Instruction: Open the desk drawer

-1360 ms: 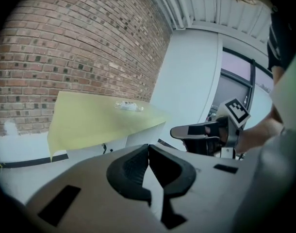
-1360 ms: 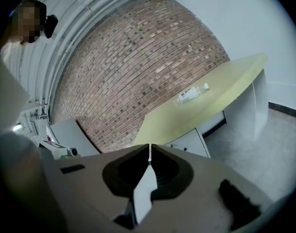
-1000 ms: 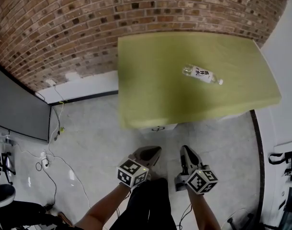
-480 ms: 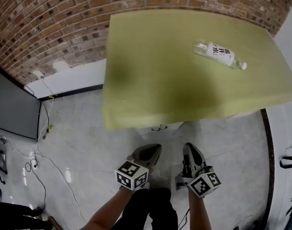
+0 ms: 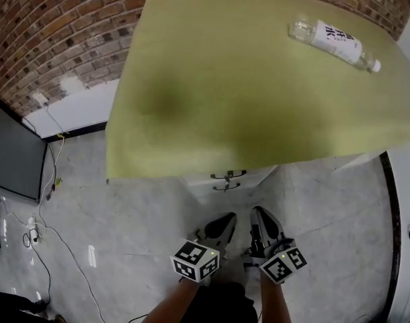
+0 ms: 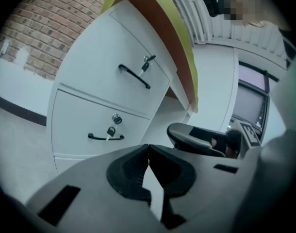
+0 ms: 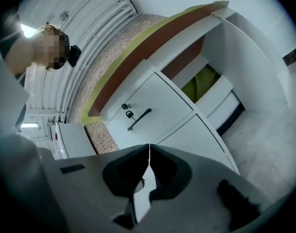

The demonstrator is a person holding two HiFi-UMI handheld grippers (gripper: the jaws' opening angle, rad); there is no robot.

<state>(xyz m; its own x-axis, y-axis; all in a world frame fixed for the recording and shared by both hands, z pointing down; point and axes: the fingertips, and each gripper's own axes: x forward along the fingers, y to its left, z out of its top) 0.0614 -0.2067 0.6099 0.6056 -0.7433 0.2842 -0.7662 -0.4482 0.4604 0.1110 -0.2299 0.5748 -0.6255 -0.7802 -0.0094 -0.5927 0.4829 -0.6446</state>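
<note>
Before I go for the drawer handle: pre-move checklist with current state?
1. Left gripper open for a handle: not ok, shut and empty.
2. Right gripper open: not ok, shut and empty.
3. Upper handle unobstructed: ok.
4. Upper drawer and lower drawer both closed: ok.
5. Drawers unlocked: cannot tell; keys hang in both locks.
6. Bottle lies away from the desk front edge: ok.

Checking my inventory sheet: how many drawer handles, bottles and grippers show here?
Drawer handles: 2 (upper handle, lower handle)
Bottles: 1 (bottle)
Grippers: 2 (left gripper, right gripper)
Total: 5
</note>
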